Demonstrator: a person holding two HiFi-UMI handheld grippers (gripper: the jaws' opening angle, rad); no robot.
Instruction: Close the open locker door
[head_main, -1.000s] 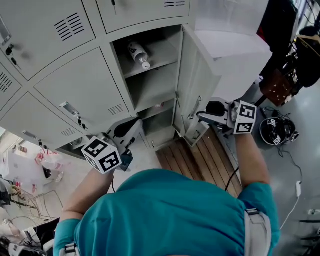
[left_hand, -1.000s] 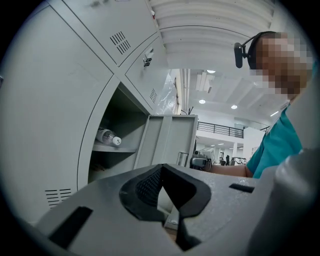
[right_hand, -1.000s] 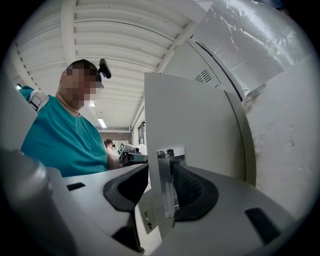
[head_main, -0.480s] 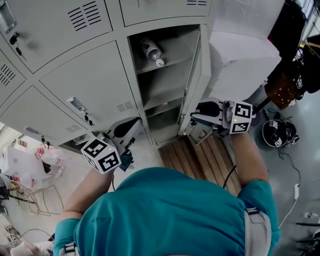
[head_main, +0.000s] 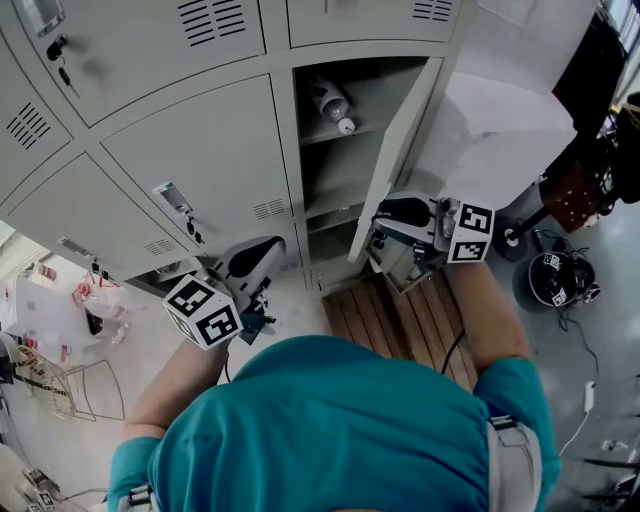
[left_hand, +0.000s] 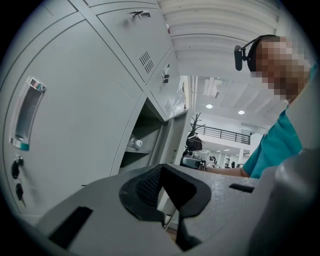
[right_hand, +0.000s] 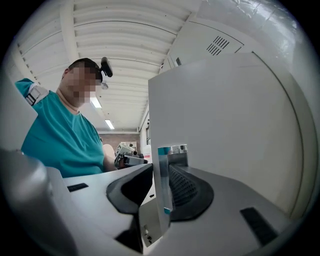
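The head view was lit brightly and evenly. The lockers (head_main: 190, 150) were shown sharp, but their straight lines were bent near the edges. The inside of the open locker (head_main: 335, 170) was left in shadow. Both gripper views were squeezed into a round shape, with black left at the corners. In the left gripper view, small ceiling lights (left_hand: 209, 106) were blown out white far back. In the right gripper view, long lamps (right_hand: 109, 124) were seen glowing, and the door (right_hand: 225, 125) was lit softly. Things closest to the lens were blurred a little.
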